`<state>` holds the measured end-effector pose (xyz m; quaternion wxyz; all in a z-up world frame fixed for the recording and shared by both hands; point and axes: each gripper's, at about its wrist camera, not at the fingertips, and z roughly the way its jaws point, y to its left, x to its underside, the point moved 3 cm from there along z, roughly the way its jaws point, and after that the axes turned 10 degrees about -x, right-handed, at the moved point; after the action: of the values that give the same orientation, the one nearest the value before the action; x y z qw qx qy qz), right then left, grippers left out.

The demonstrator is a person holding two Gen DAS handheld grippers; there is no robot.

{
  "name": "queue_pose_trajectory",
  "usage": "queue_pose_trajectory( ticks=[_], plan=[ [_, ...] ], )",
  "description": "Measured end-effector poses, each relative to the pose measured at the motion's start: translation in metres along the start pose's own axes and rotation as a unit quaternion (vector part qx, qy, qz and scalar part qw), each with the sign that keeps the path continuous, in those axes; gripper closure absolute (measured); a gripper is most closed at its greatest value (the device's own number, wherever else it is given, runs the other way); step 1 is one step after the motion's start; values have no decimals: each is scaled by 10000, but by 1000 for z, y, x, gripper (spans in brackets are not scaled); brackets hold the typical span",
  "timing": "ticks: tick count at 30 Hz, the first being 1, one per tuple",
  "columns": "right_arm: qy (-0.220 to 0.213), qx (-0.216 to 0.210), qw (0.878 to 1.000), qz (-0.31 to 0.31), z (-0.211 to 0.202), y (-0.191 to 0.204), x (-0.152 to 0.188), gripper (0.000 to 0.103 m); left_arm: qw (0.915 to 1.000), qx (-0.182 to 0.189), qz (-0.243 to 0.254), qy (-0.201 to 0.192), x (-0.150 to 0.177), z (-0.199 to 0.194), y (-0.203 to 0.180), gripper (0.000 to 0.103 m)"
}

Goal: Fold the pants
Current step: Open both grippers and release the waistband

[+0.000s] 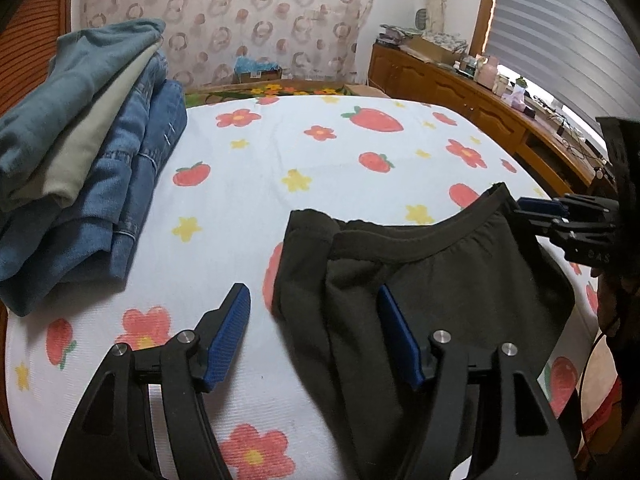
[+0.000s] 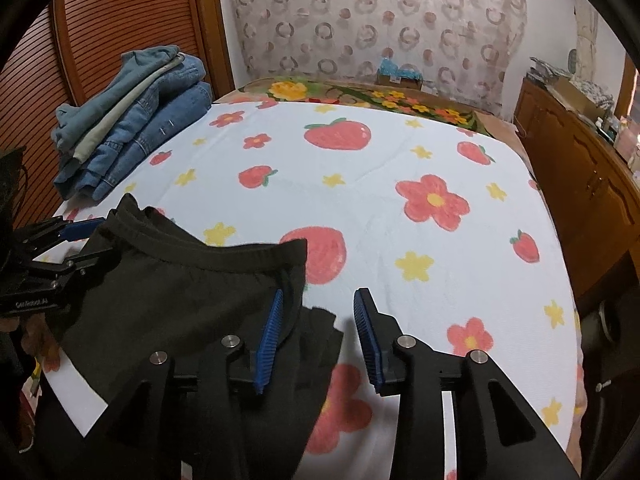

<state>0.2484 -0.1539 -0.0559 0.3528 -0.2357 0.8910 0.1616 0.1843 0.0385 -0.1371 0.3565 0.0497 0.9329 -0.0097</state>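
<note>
Both grippers hang with jaws apart, holding nothing. Left gripper [image 1: 316, 332] is wide over the edge of the black pants [image 1: 424, 280], which lie folded on the flowery sheet [image 2: 360, 160]. Right gripper [image 2: 318, 336], seen close only in the right view, is narrower by their other edge. Folded jeans [image 1: 100, 184] sit far off

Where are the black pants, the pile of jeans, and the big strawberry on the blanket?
black pants [image 1: 440, 276]: left wrist view, on the cloth just below the waistband.
pile of jeans [image 2: 160, 120]: right wrist view, on the blue denim in the stack's middle.
big strawberry [image 2: 338, 133]: right wrist view, on its red middle.
</note>
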Motion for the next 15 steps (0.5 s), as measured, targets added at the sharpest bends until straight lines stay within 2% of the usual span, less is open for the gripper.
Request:
queue_pose_trajectory(
  ticks=[3, 7, 15],
  plan=[
    [23, -42, 10000, 36, -5, -1, 4, 62, 10000, -11, -54, 27, 0, 2, 2, 30],
    [71, -169, 9998, 112, -10, -1, 10, 57, 10000, 3, -79, 29, 0, 3, 3, 30],
    [217, -248, 9994, 121, -13, 1, 22, 56, 10000, 9, -83, 33, 0, 3, 3, 29]
  ],
)
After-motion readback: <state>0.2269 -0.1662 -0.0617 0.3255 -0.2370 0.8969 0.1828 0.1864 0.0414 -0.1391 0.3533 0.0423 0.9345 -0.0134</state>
